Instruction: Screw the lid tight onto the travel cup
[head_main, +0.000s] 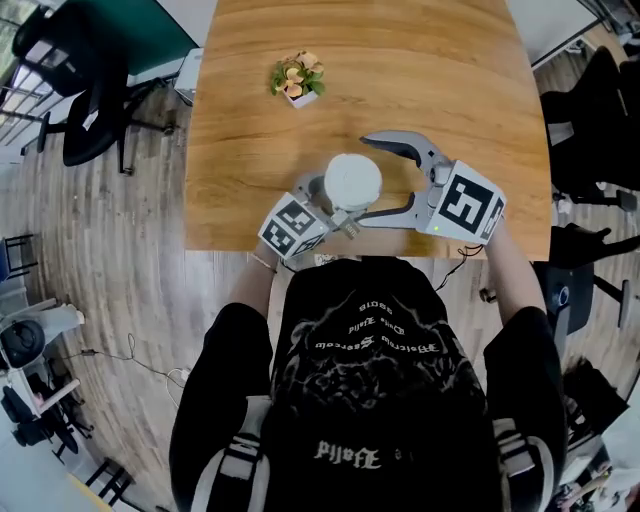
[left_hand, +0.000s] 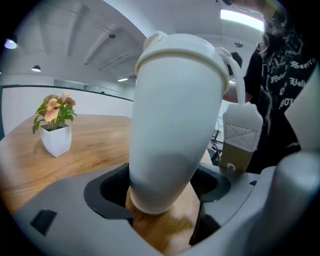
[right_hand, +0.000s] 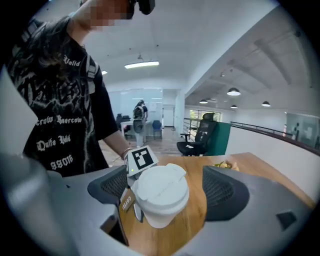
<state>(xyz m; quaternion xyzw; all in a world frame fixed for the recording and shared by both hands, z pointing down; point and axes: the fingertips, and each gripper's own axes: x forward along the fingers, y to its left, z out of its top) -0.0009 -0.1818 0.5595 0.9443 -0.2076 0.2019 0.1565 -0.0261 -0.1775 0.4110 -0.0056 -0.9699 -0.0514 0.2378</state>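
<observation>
Here, table (head_main: 450, 60): pale wood, seen from above, with the person in a black printed shirt standing at its near edge.
Travel cup (left_hand: 172, 130): white and tapered, standing on the table near that edge, between the two grippers.
Lid (left_hand: 180, 47): white and domed, sitting on the cup's mouth (how far it is screwed down cannot be told).
Strap (left_hand: 242, 135): a white stitched loop ending in a brown tag, hanging beside the cup from the lid's side.
Left gripper (left_hand: 159, 192): closed around the cup's narrow lower part, with a dark pad lying against it on each side; the cup leans across this gripper's own view.
Right gripper (right_hand: 165, 186): jaws spread wide to either side of the lid, which sits between them with a gap at each ribbed pad, so nothing is gripped.
Marker cubes: one on each gripper, both close to the person's body in the head view.
Plant (head_main: 297, 78): a small one in a white pot, well apart from the cup, farther back on the table.
</observation>
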